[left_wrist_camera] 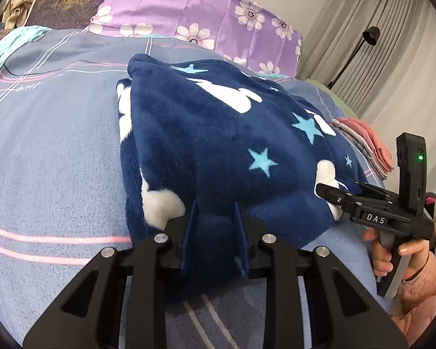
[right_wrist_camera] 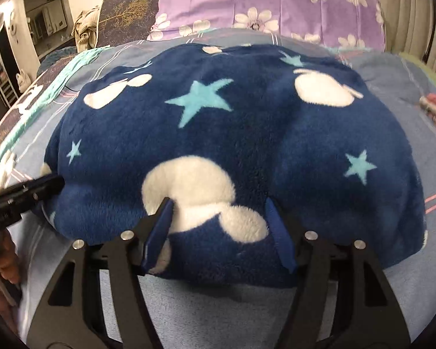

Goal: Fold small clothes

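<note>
Blue pads (right_wrist_camera: 162, 226) of my right gripper (right_wrist_camera: 218, 226) stand wide apart over the near edge of the fleece garment (right_wrist_camera: 218, 133), pinching nothing. It lies folded on the bed sheet (left_wrist_camera: 49, 151). My left gripper (left_wrist_camera: 215, 224) is partly open, tilted down at its corner. I think this fold is done; next I should press it flat.

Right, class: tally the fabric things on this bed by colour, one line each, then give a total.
Navy fleece garment with stars: 1
Purple flowered pillow: 1
Pink folded pile: 1, pieces too small to count
Blue-grey bedcover: 1
Total: 4
</note>
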{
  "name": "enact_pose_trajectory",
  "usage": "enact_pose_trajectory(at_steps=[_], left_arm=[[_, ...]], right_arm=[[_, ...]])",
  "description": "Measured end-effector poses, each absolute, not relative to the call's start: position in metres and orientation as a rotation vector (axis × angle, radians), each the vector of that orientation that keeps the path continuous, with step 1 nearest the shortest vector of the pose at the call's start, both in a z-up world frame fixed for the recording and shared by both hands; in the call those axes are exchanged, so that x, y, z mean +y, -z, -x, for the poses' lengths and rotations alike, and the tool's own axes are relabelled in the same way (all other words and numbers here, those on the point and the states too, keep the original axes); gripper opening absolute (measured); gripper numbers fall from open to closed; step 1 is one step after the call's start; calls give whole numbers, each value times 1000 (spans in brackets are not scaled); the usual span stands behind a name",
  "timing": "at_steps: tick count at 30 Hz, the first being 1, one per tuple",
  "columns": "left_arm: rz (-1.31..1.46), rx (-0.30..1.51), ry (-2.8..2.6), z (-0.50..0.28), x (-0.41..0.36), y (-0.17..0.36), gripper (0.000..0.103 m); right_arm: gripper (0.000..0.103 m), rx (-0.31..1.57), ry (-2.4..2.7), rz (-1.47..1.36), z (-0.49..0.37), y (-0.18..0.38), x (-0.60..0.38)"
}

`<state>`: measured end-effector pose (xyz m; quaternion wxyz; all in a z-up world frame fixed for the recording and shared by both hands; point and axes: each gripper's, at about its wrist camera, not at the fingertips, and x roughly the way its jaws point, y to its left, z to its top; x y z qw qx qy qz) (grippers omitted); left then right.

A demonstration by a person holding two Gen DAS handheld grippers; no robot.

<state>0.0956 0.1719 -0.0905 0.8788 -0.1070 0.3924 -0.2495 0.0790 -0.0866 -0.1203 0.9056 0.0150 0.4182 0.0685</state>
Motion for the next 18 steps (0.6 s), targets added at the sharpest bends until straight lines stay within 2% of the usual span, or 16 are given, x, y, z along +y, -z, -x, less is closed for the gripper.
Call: enact_pose_trajectory(at_steps=[3, 5, 6, 7, 11, 14, 16, 18], left_arm=[[166, 814, 491, -93, 164, 89, 28], [134, 810, 477, -91, 157, 89, 28], [124, 808, 473, -90, 157, 89, 28], [116, 807, 470, -90, 157, 89, 29], [111, 802, 464, -90, 156, 89, 29], [105, 799, 464, -89, 156, 88, 29], [96, 797, 461, -88, 155, 88, 30], [82, 794, 453, -87, 154, 87, 30]], right_arm=[[67, 879, -139, 13, -81, 115, -82], [63, 872, -135, -24, -82, 100, -84], [55, 844, -140, -54, -83, 88, -90], [53, 811, -141, -71, -83, 79, -92], [57, 703, -132, -51, -97, 59, -88], [59, 872, -134, -86, -125, 119, -87], [59, 808, -104, -17, -116, 119, -79], [59, 834, -87, -44, -115, 112, -79]])
